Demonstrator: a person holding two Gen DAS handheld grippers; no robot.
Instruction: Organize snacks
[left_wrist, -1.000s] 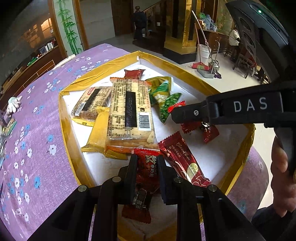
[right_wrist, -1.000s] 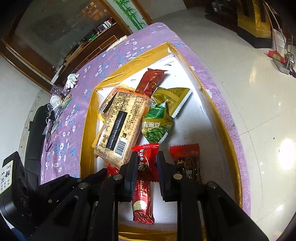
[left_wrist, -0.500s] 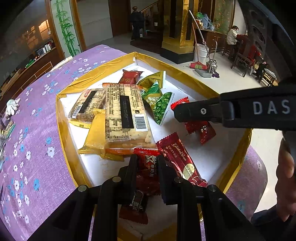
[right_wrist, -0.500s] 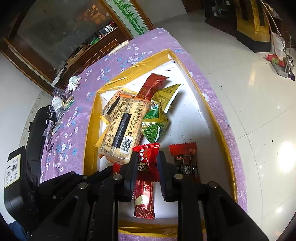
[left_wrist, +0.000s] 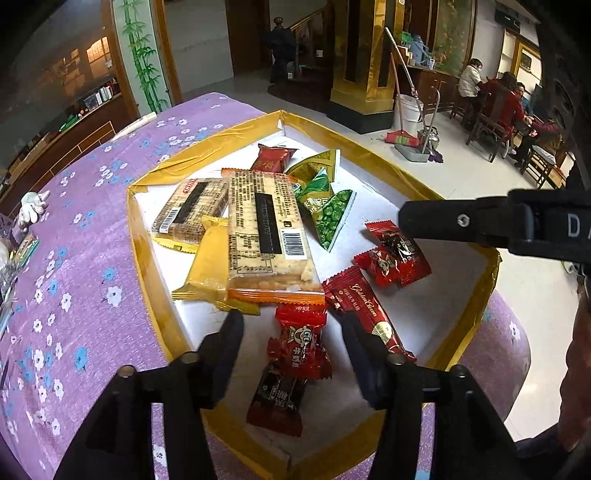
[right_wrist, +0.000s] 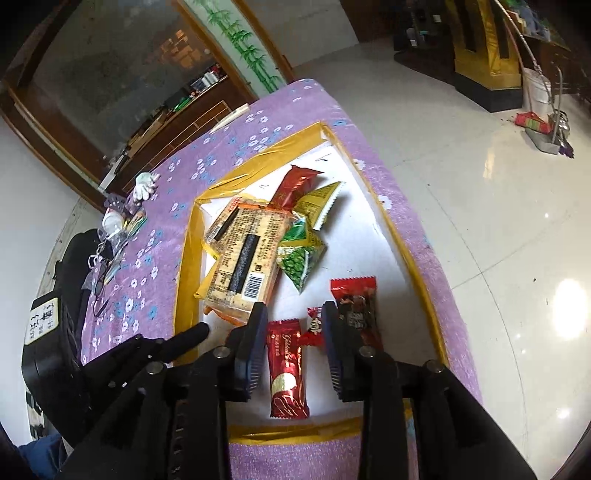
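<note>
A gold-rimmed white tray (left_wrist: 147, 236) on a purple flowered cloth holds the snacks: two cracker packs (left_wrist: 266, 229), green pea packets (left_wrist: 328, 214), a long red Golden Crown bar (left_wrist: 365, 314) and small red candies. My left gripper (left_wrist: 291, 325) is open, with two red candy packets (left_wrist: 301, 347) lying loose between its fingers. My right gripper (right_wrist: 293, 314) is open above the tray (right_wrist: 413, 266); the red bar (right_wrist: 286, 365) and small red candies (right_wrist: 354, 306) lie below it. The right gripper also crosses the left wrist view (left_wrist: 461, 221).
A white glove (left_wrist: 31, 206) and small clutter lie on the cloth at the left. The table edge drops to a tiled floor on the right. A broom, dustpan and bucket (left_wrist: 406, 122) stand on the floor, with seated people far behind.
Both grippers have opened and let go of their red candies, which now lie in the tray. Both grippers have pulled back and up a little.
</note>
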